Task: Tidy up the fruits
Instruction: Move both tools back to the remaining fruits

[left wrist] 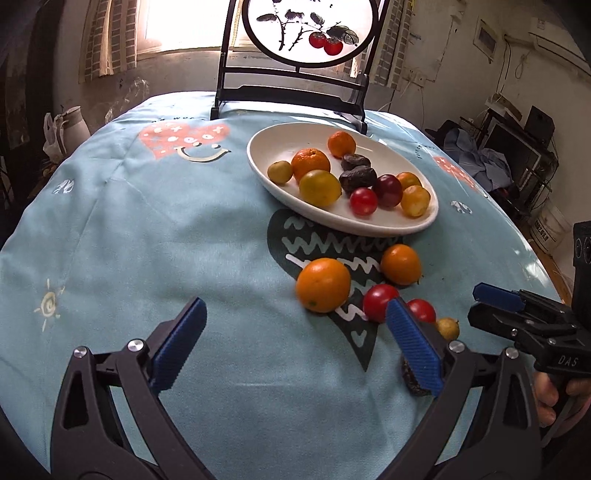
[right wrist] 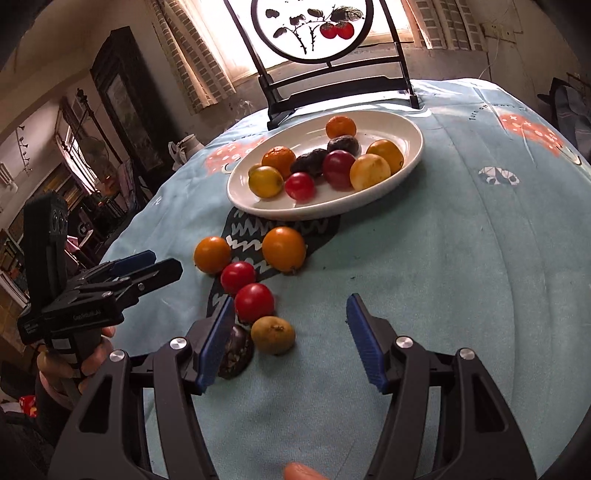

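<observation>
**A:** What lies ahead of your grippers, biggest thing first?

**B:** The table under its light blue cloth (left wrist: 147, 236) fills everything beneath both of them. Far ahead of your left gripper (left wrist: 295, 332), at the table's back edge, stands a black-framed round screen (left wrist: 306, 33) painted with red fruit. Nearer, ahead and a little right of that gripper, sits the white oval plate (left wrist: 266, 147), holding oranges, yellow and red small fruits and two dark wrinkled ones.

**A:** And the fruit off the plate?

**B:** Between the plate and your grippers, on the cloth. The larger orange (left wrist: 323, 284) lies ahead of your left gripper's right finger, with a second orange (left wrist: 400, 264) just beyond it to the right. Two red tomatoes (left wrist: 380, 302) touch each other just past that same finger. From your right gripper (right wrist: 291, 339), a small yellow-green fruit (right wrist: 273, 334) sits between the fingers, close to the left one, and a dark wrinkled fruit (right wrist: 236, 350) lies partly hidden behind that left finger.

**A:** How do your grippers stand?

**B:** Your left one is spread wide with only bare cloth between its blue pads. Your right one is parted too, gripping nothing; its pads do not press on the yellow-green fruit. Your left hand (right wrist: 92, 354) shows at the handle, off to the right gripper's left.
</observation>
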A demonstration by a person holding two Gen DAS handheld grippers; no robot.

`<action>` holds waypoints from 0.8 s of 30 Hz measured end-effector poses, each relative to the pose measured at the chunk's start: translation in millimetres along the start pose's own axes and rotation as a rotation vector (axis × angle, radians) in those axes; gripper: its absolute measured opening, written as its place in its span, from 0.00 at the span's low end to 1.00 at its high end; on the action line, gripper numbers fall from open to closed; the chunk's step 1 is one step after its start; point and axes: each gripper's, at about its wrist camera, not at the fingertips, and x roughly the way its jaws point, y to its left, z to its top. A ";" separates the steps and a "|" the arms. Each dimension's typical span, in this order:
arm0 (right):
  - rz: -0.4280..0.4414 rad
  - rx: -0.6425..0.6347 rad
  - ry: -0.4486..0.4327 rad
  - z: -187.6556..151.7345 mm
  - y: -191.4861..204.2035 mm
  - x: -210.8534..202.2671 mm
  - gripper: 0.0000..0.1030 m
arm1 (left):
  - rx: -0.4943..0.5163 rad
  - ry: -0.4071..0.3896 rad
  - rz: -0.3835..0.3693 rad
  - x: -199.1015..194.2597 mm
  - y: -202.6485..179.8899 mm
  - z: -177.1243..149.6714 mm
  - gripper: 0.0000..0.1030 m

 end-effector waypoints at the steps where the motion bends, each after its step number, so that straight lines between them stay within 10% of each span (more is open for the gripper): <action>1: -0.007 -0.003 0.000 -1.6 1.4 -0.7 0.61 | 0.000 0.000 0.000 0.0 -0.2 -0.4 0.97; 10: -0.154 -0.110 0.045 -8.8 22.3 7.8 0.49 | -0.018 -0.014 0.029 -1.9 5.7 1.2 0.97; 24: -0.133 -0.100 0.146 -7.6 26.8 33.5 0.34 | 0.001 -0.033 0.022 -8.0 1.8 -0.2 0.97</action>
